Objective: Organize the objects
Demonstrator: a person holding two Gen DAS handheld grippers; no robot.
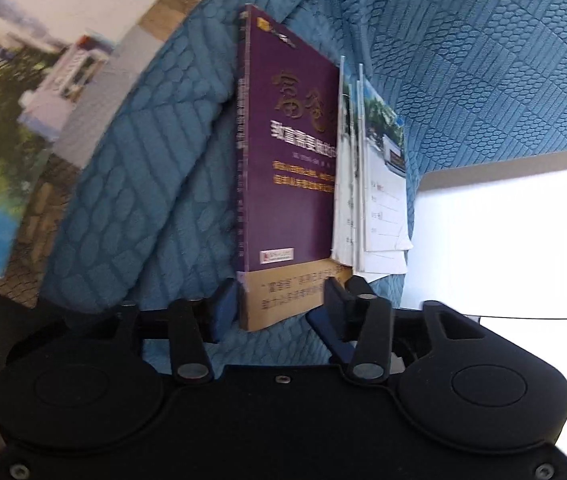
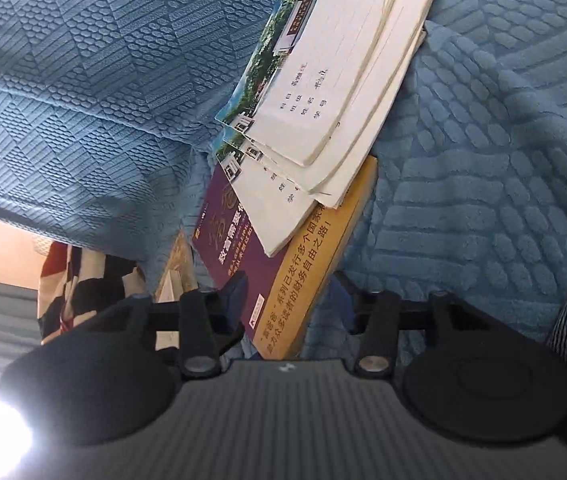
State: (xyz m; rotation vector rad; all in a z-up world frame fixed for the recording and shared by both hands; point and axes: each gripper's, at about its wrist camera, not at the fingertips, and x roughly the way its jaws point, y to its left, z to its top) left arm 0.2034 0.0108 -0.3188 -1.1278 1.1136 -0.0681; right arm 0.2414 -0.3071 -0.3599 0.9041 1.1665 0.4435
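Observation:
A purple book (image 1: 287,160) with a tan band along one end rests against the blue quilted sofa cover (image 1: 143,180). Several thin white notebooks (image 1: 383,184) lie stacked on its cover. My left gripper (image 1: 281,306) is open and straddles the tan end; one pad sits beside the spine, the other in front of the cover. In the right wrist view the same book (image 2: 243,248) and the notebooks (image 2: 323,80) slant towards me. My right gripper (image 2: 291,292) straddles the book's near corner. Its left finger lies over the purple cover and its right finger is mostly hidden behind the book. I see no firm grip.
A large booklet with a landscape photo (image 1: 11,100) lies on a woven surface (image 1: 39,220) at the left. Bright white floor (image 1: 503,240) shows at the right. Below the sofa cover (image 2: 83,80) hangs a red, black and white patterned cloth (image 2: 79,280).

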